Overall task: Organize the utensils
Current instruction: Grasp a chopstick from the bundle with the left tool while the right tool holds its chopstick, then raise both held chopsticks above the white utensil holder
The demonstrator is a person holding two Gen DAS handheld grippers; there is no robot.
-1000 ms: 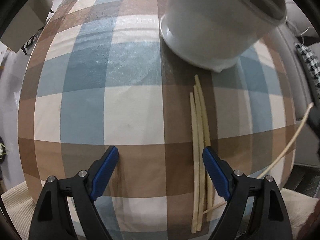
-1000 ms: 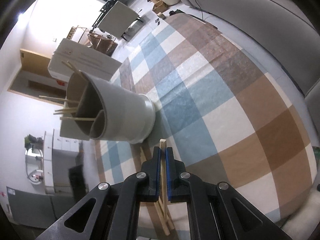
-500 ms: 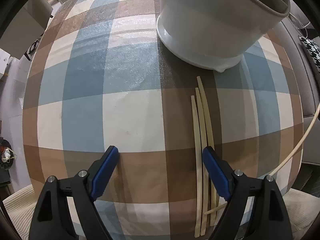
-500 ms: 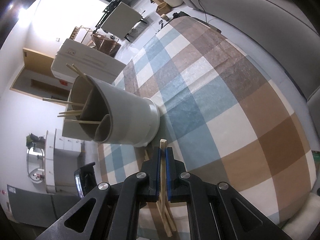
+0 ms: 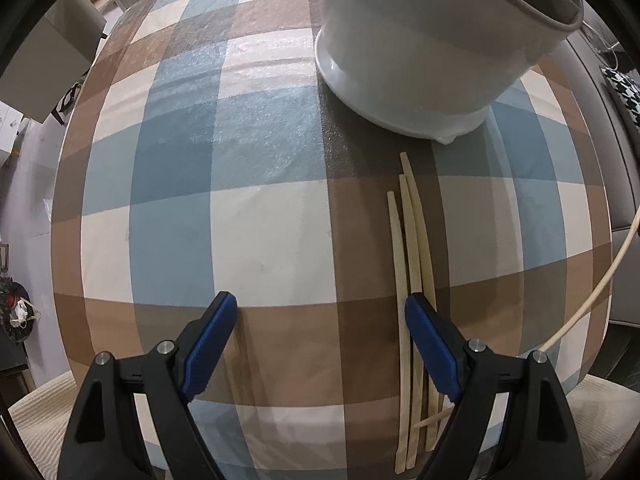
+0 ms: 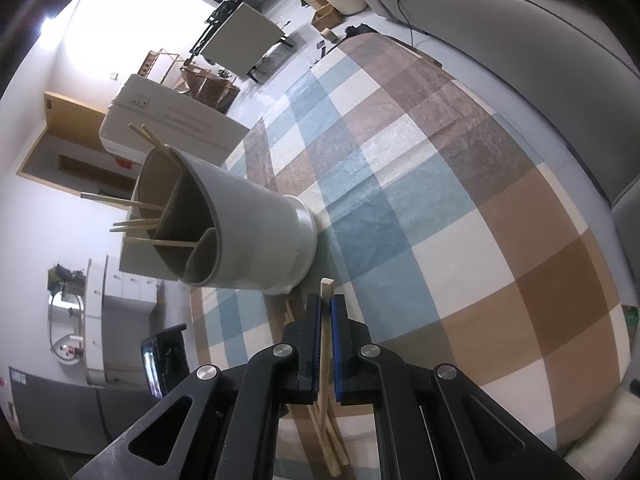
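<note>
Overhead first, left wrist view: the left gripper [image 5: 318, 314], black-armed with blue pads, points straight down over a table under a checked cloth of blue, brown and cream squares [image 5: 256, 236]; its jaws stand wide apart with nothing between them but bare cloth. Three pale wooden chopsticks [image 5: 414, 248] lie side by side on a brown stripe, running near to far, and pass under the right-hand pad. Their far tips stop just short of a white plastic utensil holder with a grey rim [image 5: 432, 52], which stands at the far right of the table. A fourth pale stick [image 5: 596, 292] slants across the right edge of the view, above the cloth. Right wrist view next: the right gripper [image 6: 327, 312] angles down toward the table, its blue pads clamped on a single pale wooden chopstick [image 6: 326, 292], whose square end pokes out just past the fingertips. The holder [image 6: 248, 232] stands far left of the gripper, its divided inside open to view; several chopsticks [image 6: 136, 224] stand in its compartments and stick out past the rim. More loose sticks [image 6: 332, 440] lie on the cloth beneath the gripper.
</note>
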